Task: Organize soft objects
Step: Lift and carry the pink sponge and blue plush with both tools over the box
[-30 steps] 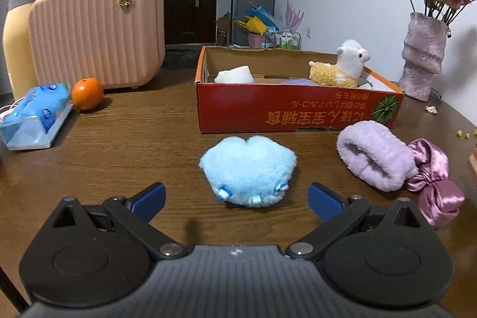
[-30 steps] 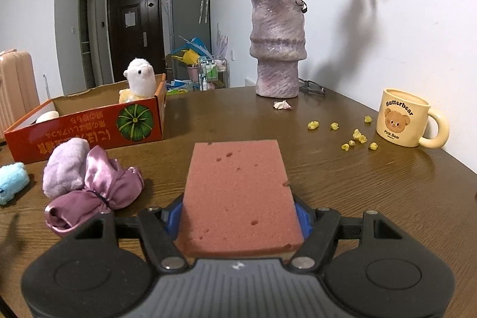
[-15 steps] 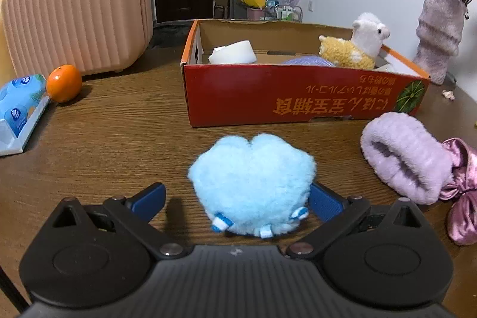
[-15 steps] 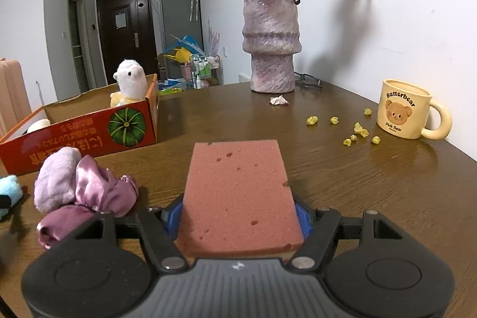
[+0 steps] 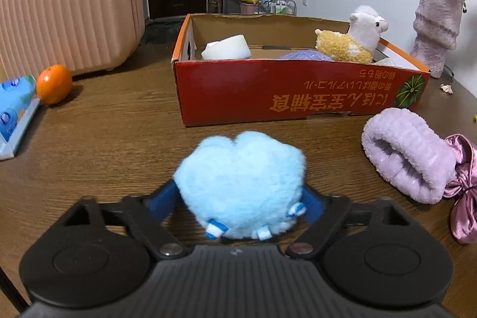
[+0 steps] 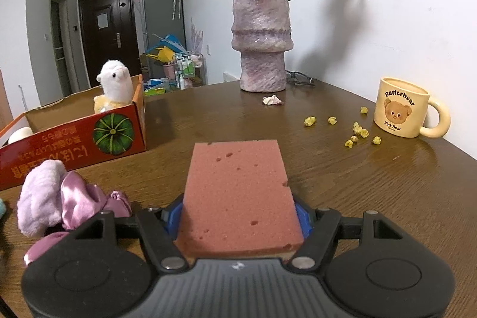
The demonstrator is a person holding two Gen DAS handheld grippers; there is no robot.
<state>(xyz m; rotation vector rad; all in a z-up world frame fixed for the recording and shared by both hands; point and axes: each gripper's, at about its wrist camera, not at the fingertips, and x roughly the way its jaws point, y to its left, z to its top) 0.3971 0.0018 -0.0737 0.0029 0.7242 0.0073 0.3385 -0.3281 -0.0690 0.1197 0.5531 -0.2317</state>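
- Left wrist view: the left gripper (image 5: 238,203) is closing its jaws on the blue plush heart (image 5: 240,184), which sits between them on the table (image 5: 104,145). Both blue pads (image 5: 162,200) appear to touch its fur, so the squeeze looks begun but perhaps not yet firm.
- The grip probably wants to settle fully before lifting, since fluffy pile compresses and could slip.
- The red cardboard box (image 5: 298,97) lies at 12 o'clock from the heart, already holding a plush alpaca (image 5: 354,39) and a white roll (image 5: 226,47).
- A lilac fleece band (image 5: 405,160) and satin scrunchie (image 5: 463,198) wait at 3 o'clock.
- Right wrist view: the right gripper (image 6: 238,218) is clamped on a pink sponge (image 6: 238,192), held flat above the table.
- The box stands at 10 o'clock from the sponge; a level carry there should suit.
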